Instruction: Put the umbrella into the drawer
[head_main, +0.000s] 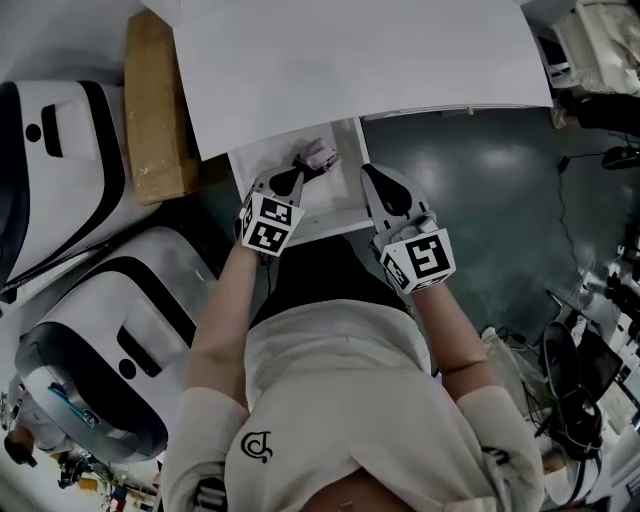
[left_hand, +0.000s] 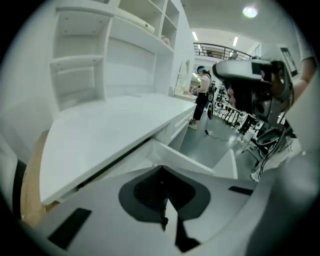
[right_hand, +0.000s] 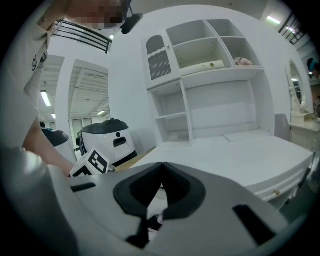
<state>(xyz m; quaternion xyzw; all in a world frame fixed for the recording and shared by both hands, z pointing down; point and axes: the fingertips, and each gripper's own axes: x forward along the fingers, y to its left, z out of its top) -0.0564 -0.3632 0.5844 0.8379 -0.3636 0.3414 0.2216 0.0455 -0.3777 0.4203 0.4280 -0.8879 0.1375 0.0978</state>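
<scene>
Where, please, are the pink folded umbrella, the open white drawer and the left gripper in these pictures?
pink folded umbrella (head_main: 320, 156): head view, on its middle.
open white drawer (head_main: 340, 200): head view, on the bare floor near its right wall.
left gripper (head_main: 299, 170): head view, at its jaw tips.

The desk runs off the top edge of the head view, and its top covers the far part of the drawer. The left gripper lies over the near end of the umbrella, so I cannot tell whether they touch. From the left gripper view, the gripper's own body hides the drawer floor. In the right gripper view only a pinkish sliver shows below the jaws, too small to name. A far person is too small for detail.
</scene>
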